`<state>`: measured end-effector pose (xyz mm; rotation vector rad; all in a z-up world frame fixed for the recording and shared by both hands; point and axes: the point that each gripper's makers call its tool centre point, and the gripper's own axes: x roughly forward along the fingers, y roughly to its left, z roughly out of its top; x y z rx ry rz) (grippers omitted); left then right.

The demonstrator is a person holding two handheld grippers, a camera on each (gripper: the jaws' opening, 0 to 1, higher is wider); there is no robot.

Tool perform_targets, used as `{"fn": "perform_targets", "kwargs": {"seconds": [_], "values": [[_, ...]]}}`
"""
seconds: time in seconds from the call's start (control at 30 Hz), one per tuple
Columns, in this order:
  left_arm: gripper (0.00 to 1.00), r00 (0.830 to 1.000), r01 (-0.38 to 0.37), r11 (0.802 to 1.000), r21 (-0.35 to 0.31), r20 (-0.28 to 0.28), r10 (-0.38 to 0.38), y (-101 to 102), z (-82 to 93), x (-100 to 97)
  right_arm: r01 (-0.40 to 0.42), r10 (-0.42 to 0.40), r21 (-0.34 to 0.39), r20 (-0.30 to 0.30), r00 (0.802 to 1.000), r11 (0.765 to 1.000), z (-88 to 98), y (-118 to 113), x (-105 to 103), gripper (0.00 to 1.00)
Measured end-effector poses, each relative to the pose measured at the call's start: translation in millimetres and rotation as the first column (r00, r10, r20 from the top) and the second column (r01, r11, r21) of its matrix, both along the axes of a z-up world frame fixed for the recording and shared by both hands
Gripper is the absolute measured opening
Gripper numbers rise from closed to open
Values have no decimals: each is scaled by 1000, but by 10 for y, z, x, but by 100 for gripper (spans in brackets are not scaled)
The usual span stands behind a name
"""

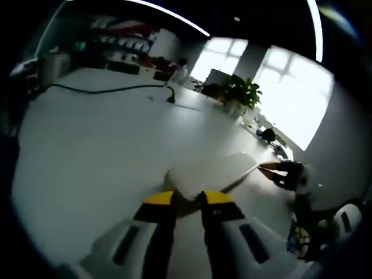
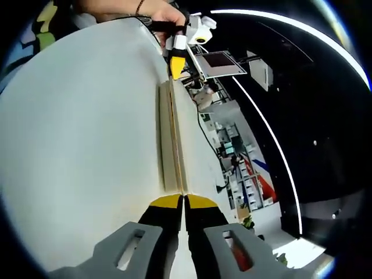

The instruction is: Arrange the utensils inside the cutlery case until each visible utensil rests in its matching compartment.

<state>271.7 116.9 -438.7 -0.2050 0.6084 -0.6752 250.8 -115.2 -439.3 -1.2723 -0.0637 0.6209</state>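
Both grippers, left (image 1: 188,200) and right (image 2: 183,201), were clamped on opposite ends of your cutlery case (image 2: 172,139): rigid, light, thin-edged, best held at its 2 ends.

Close, perhaps opposed, across shared case (image 1: 212,171)

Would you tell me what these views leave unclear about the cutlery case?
Right gripper view: cutlery case seen edge-on, so compartments and utensils are hidden.
Left gripper view: case pale and blurred against the table; the left gripper covers its near edge, grip unclear.
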Motion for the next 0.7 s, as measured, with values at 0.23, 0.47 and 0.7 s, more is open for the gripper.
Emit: {"fn": "perform_targets", "kwargs": {"seconds": [0.23, 0.47, 0.7], "values": [[9, 1000, -2, 999, -35, 8, 2, -15, 43, 28, 8, -8, 5, 0, 1000, 1000, -2, -21, 19, 1], [9, 1000, 0, 1000, -27, 11, 0, 5, 48, 28, -1, 1, -3, 3, 1000, 1000, -5, 3, 4, 1], [9, 1000, -5, 1000, -30, 18, 6, 25, 57, 48, -9, 9, -4, 9, 1000, 1000, 13, 23, -16, 1]]}}
